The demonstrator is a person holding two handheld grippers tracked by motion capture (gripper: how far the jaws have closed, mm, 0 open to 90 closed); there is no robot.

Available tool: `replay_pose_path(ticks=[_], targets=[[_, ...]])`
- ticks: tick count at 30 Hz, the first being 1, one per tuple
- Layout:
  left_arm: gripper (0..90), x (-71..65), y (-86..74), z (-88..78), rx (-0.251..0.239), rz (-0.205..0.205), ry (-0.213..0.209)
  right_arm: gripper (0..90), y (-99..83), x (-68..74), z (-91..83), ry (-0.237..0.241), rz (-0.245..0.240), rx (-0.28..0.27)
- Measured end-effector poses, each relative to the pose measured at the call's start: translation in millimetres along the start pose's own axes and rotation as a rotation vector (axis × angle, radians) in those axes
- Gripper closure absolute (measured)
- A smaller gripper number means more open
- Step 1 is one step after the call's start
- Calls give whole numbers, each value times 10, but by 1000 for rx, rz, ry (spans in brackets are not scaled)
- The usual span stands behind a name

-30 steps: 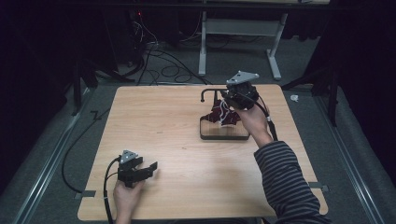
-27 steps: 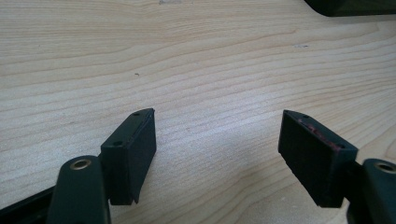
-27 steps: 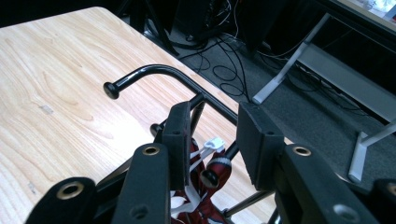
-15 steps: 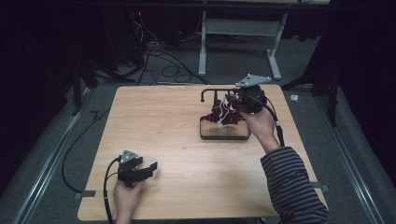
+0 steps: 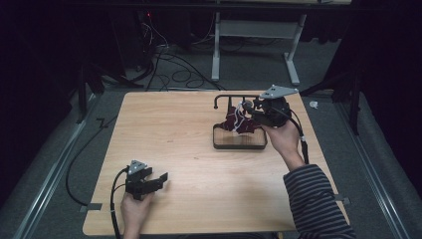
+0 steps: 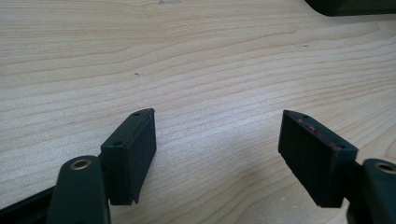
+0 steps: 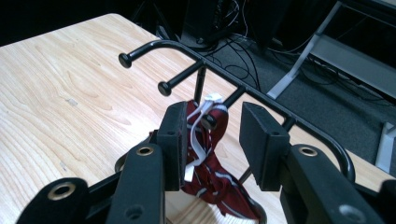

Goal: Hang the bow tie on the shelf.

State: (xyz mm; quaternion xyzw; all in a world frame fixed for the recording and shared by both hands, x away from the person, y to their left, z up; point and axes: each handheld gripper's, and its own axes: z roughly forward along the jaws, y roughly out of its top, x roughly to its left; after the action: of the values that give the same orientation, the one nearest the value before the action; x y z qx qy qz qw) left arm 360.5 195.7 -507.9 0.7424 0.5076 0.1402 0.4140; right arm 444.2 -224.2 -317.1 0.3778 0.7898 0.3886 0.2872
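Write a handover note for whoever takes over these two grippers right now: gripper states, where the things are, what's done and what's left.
Right gripper: open, jaws either side of the dark red striped cloth with white loop, not clamped on it.
Left gripper: open, idle over bare wooden table near the front left corner.
The cloth hangs by its loop on a peg of the black metal rack with ball-tipped pegs, whose base tray sits right of centre.
Done: cloth appears hung.
Left: probably back the right gripper away without snagging the loop.
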Motion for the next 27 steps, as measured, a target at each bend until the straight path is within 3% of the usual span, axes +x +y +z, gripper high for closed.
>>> replay_pose_path(ticks=[27], targets=[[283,-3,0,-1,2,3,0,634,-303,-43,-168,-2,47,-2]])
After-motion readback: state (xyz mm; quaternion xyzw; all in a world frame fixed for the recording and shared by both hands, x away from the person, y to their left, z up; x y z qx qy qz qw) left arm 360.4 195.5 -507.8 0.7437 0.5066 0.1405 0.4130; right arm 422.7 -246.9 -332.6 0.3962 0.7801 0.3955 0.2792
